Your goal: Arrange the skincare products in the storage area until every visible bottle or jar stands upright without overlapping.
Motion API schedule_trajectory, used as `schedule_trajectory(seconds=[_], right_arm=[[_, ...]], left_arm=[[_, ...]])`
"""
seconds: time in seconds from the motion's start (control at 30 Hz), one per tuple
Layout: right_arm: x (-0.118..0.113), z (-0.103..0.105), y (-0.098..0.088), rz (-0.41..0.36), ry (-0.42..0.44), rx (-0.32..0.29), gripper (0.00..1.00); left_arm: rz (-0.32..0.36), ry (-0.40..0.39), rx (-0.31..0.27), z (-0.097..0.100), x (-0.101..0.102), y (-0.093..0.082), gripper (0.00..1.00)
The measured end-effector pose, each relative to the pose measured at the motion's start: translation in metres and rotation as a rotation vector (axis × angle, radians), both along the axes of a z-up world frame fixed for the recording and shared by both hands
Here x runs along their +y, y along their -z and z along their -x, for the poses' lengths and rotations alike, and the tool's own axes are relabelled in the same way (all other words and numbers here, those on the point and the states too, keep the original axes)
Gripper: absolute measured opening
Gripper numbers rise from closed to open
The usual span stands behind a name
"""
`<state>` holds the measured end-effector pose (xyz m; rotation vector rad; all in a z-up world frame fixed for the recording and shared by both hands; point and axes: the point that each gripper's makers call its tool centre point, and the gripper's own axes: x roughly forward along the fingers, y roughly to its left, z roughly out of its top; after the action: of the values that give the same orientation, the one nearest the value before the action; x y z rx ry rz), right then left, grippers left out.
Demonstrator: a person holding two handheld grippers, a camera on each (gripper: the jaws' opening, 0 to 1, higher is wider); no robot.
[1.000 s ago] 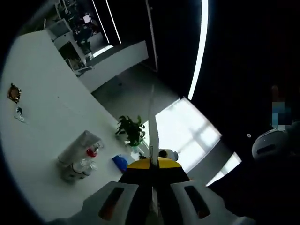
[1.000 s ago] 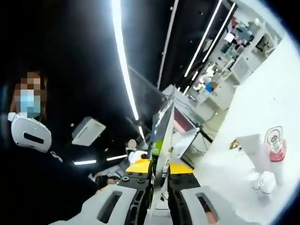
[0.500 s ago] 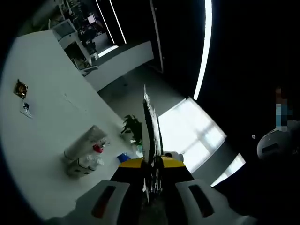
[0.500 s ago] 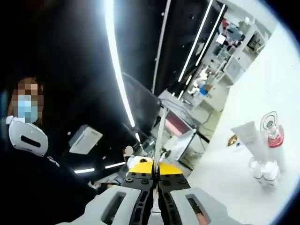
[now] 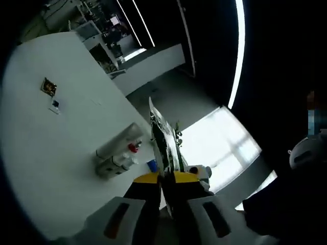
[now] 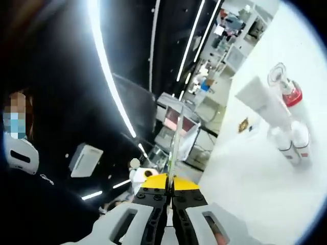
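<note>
Several skincare products (image 5: 118,157) stand bunched on the white table (image 5: 46,148): a white tube, a red-capped bottle and small clear bottles. The right gripper view has the same group at its right edge, with the white tube (image 6: 261,98), the red-capped bottle (image 6: 289,92) and the clear bottles (image 6: 295,145). My left gripper (image 5: 162,177) is shut on a thin printed card (image 5: 162,139), well off from the products. The jaws of my right gripper (image 6: 171,179) are closed on a thin card (image 6: 176,133) seen edge-on, held above the table's edge.
A small gold item (image 5: 48,87) and a small tag (image 5: 55,104) lie farther out on the table, the gold item (image 6: 243,124) also lying left of the products. A blue object (image 5: 152,164) sits by the cluster. A person in dark clothes (image 6: 30,204) stands close behind.
Both cameras have swung, so the table and the products sit elsewhere in each view. The card in my left gripper has turned and now shows its printed face. Both grippers stay shut.
</note>
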<state>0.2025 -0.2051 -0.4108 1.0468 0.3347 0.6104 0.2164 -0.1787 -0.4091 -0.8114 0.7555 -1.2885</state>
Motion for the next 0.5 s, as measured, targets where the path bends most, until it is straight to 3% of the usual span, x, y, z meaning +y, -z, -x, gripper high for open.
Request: schedule_trajectory(seconds=[0.13,0.2,0.3,0.37,0.5], right_arm=[[0.003,-0.004,0.014,0.056,0.016,0.016,0.0],[0.002,-0.006,0.012,0.066,0.022,-0.014,0.0],[0.001,-0.006,0.019,0.147,0.017,-0.036,0.03],[0.003,-0.004,0.024,0.21,0.001,-0.043,0.1],[0.004,0.001,0.027,0.251,-0.01,-0.057,0.27]], left_arm=[[-0.054,-0.02,0.003,-0.005,0.002,0.015,0.0],[-0.03,-0.029,0.067,-0.007,0.002,0.017,0.0],[-0.023,-0.027,0.067,-0.008,0.002,0.021,0.0],[-0.023,-0.024,0.07,-0.009,0.001,0.023,0.0],[-0.019,-0.015,0.086,-0.012,0.001,0.026,0.0]])
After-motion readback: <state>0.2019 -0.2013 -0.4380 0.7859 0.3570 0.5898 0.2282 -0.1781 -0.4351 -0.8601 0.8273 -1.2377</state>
